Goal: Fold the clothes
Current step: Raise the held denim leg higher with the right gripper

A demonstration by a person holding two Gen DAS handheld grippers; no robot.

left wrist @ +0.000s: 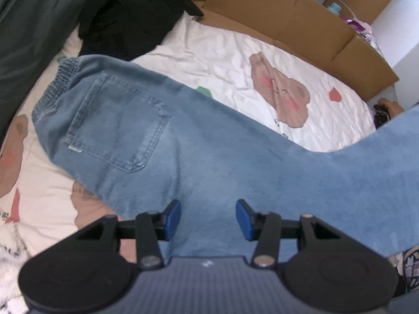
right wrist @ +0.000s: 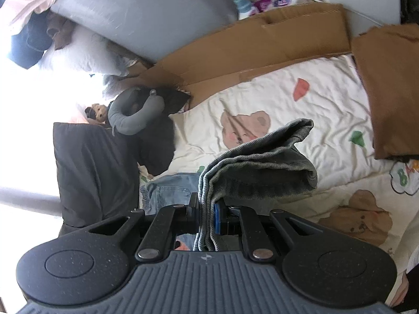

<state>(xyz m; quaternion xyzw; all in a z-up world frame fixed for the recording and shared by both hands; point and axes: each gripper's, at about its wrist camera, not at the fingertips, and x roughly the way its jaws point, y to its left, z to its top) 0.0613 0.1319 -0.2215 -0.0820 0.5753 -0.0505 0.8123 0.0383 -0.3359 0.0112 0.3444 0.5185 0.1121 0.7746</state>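
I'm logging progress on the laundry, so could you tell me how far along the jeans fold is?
Done: the jeans lie on the bedsheet, legs apparently stacked. In hand: the right gripper is shut on the hems, lifted off the sheet; the left gripper hovers open over the thigh. Left: carrying the hems to the waistband.

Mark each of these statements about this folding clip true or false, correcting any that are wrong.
1. The right tool is shut on the leg hem of the light blue denim jeans. True.
2. The left tool is clamped on the jeans. False: its jaws stand open above the denim.
3. The jeans' back pocket faces up. True.
4. The jeans lie on a bare wooden floor. False: they lie on a white bear-print bedsheet.
5. Brown flattened cardboard stands along the bed's far edge. True.
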